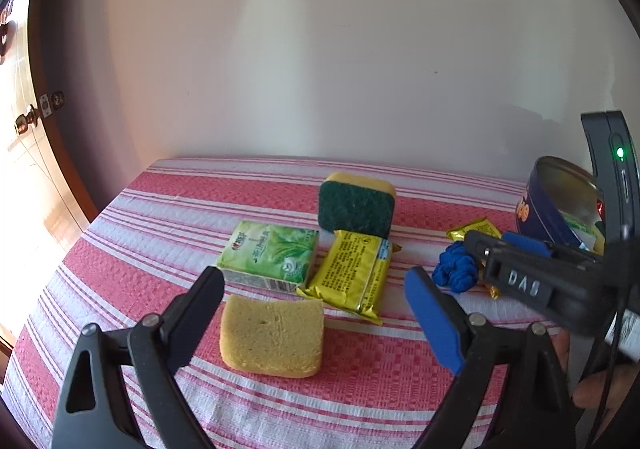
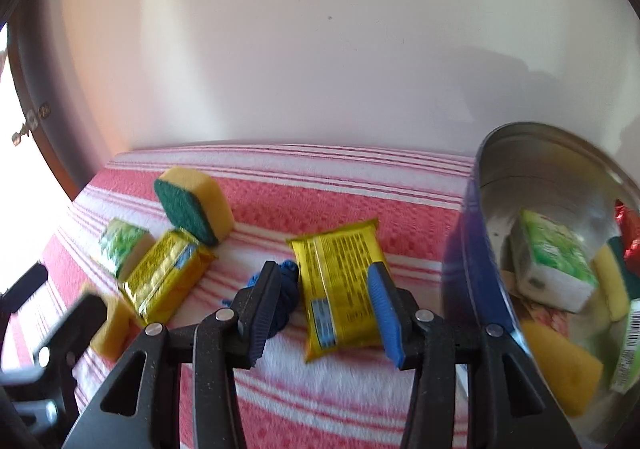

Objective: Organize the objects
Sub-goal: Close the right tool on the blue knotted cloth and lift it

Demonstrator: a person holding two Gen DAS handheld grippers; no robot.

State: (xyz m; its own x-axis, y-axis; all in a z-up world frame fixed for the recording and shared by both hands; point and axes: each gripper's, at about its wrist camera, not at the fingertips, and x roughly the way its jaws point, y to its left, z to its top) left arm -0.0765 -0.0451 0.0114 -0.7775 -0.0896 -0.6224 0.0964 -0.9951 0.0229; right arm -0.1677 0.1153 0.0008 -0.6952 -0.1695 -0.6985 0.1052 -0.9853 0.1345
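Yellow foil packet (image 2: 340, 289) lies flat on the striped cloth (image 2: 340, 185) between the parted, non-touching fingers of the right gripper (image 2: 324, 313), beside the blue tin (image 2: 476, 233); left gripper (image 1: 320, 309) gapes wide over a bare sponge (image 1: 272, 333), holding nothing.

On the striped desk (image 1: 120, 233) lie a plain yellow sponge (image 1: 273, 335), a green tea box (image 1: 272, 255), a yellow packet (image 1: 354, 275) and a green-faced sponge (image 1: 356, 209) tilted on edge. Another yellow packet (image 2: 340, 285) lies flat beside a blue scrunchie (image 2: 286, 289), near the open tin (image 2: 492, 209) holding more items.
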